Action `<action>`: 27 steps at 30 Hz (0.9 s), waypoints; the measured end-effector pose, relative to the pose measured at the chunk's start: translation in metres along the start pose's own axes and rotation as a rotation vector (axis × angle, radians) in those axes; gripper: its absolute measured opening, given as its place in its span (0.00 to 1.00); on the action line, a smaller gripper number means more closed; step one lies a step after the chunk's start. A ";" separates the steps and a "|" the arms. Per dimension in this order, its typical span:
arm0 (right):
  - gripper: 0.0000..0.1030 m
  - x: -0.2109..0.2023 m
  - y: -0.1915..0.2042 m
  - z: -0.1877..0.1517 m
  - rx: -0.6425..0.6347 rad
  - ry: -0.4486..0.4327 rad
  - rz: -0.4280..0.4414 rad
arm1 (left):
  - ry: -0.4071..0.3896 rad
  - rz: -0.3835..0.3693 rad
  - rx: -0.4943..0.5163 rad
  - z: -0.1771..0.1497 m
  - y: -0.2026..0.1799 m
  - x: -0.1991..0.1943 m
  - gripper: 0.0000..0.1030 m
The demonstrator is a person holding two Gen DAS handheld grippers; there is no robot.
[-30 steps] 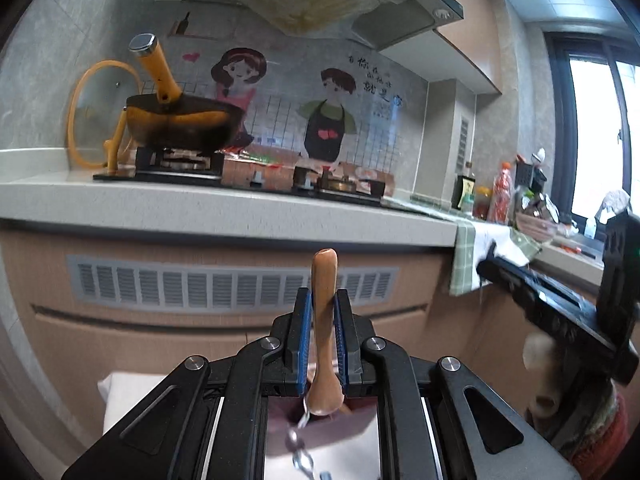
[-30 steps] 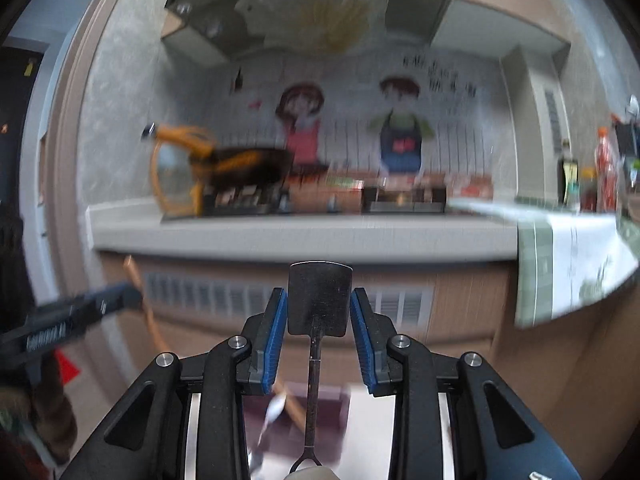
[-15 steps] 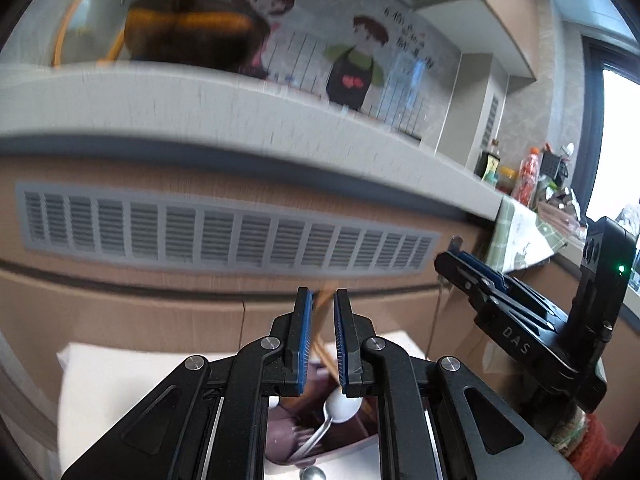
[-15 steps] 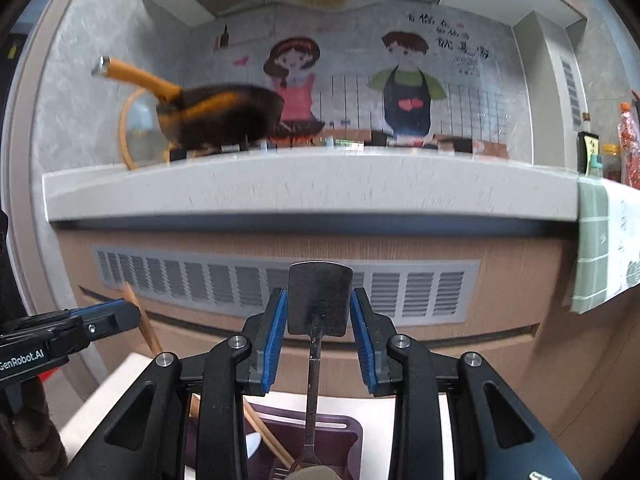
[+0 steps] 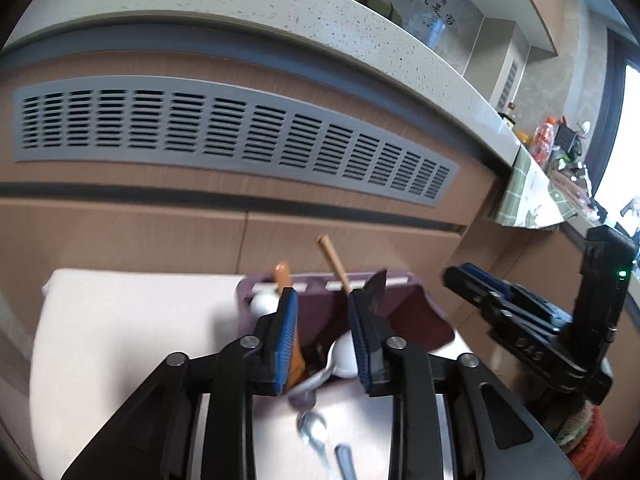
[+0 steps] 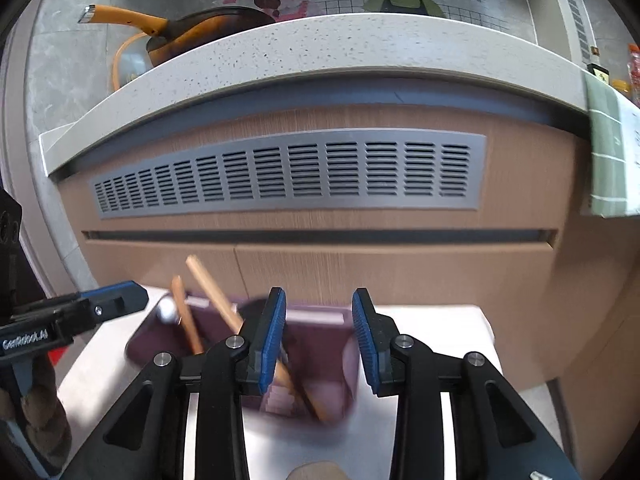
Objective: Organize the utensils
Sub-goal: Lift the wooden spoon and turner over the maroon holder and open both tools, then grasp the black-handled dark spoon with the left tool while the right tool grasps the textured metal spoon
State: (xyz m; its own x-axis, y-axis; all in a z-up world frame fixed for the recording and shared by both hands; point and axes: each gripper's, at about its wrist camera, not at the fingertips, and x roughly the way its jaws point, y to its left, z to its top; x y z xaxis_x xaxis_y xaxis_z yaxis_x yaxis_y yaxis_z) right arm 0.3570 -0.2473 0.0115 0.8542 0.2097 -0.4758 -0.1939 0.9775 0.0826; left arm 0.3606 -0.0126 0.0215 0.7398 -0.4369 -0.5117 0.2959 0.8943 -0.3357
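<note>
Purple utensil holder (image 6: 332,364) sits below both opening, empty-jawed grippers, left gripper (image 5: 323,342) and right gripper (image 6: 318,336), so a wooden handle (image 6: 212,292) leaning inside it could snag and tip it.

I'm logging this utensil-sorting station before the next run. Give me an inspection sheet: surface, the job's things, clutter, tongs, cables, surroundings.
Surface: white table, pale and flat, set against a cabinet front.
Job's things: purple utensil bin holding wooden-handled utensils, a white spoon and a black spatula; metal spoons lie on the table in front of it.
Clutter: nothing seen.
Tongs: left tongs opening, no pad pressing on anything; right tongs opening, nothing gripped.
Cables: nothing seen.
Surroundings: grey vent grille, speckled countertop, orange-handled pan, green-checked towel.
</note>
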 end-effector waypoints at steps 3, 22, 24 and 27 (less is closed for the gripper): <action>0.32 -0.020 0.002 -0.021 -0.018 0.041 -0.018 | 0.024 0.055 0.007 -0.023 0.001 -0.015 0.34; 0.33 -0.037 0.101 -0.137 -0.102 0.431 0.130 | 0.203 0.260 -0.092 -0.141 0.040 -0.090 0.35; 0.32 -0.023 0.108 -0.141 -0.112 0.458 0.115 | 0.215 0.260 -0.101 -0.143 0.044 -0.090 0.35; 0.29 -0.009 0.110 -0.145 -0.094 0.490 0.112 | 0.236 0.253 -0.110 -0.146 0.048 -0.086 0.36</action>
State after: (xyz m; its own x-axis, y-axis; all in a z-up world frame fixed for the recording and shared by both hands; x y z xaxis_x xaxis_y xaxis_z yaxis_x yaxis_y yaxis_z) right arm 0.2579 -0.1449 -0.1016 0.5031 0.2563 -0.8254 -0.3329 0.9388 0.0886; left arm 0.2231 0.0537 -0.0662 0.6175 -0.2253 -0.7536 0.0455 0.9667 -0.2518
